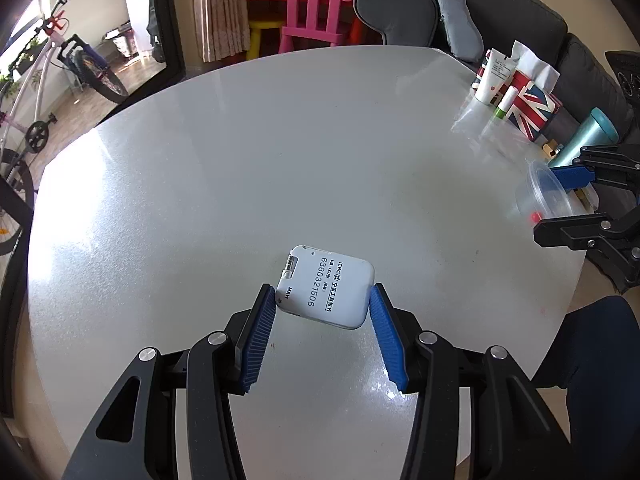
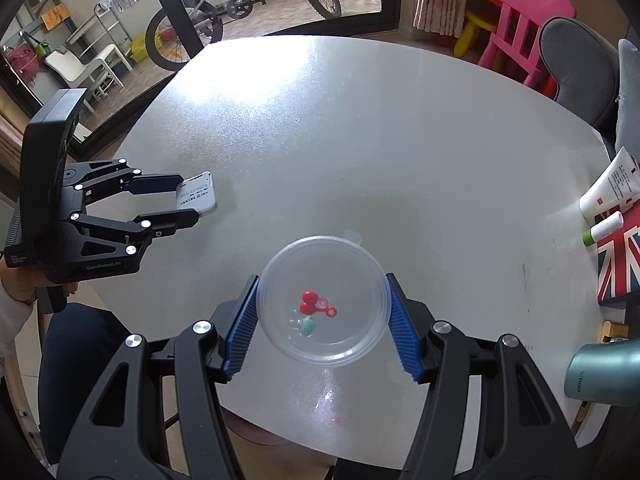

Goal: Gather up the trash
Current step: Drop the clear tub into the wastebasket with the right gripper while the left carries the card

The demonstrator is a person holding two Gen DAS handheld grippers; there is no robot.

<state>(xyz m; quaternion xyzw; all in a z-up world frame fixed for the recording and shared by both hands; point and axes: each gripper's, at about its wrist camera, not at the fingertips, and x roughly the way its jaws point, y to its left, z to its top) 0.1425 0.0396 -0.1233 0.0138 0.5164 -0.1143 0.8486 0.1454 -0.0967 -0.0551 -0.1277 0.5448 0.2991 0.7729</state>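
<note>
A small white square device [image 1: 326,286] with printed digits hangs tilted above the white table [image 1: 240,160], and my left gripper [image 1: 323,305] is shut on it, blue pads pressing its two sides. The right wrist view shows the same device [image 2: 197,199] held by the left gripper [image 2: 191,196] at the table's left edge. My right gripper [image 2: 323,292] is shut on a clear round plastic container [image 2: 324,300], pads against its rim. Inside lie small red, teal and clear plastic bits [image 2: 314,312]. From the left wrist view the container [image 1: 540,192] and right gripper [image 1: 560,200] sit at the far right.
At the table's right edge stand a Union Jack tissue box [image 1: 532,106], a white tube [image 1: 494,76], a small green-capped stick [image 1: 506,102] and a teal flask [image 2: 604,372]. A grey chair [image 1: 396,12] and pink child's chair [image 1: 316,4] stand behind. A person's dark-clad leg [image 2: 76,360] is below.
</note>
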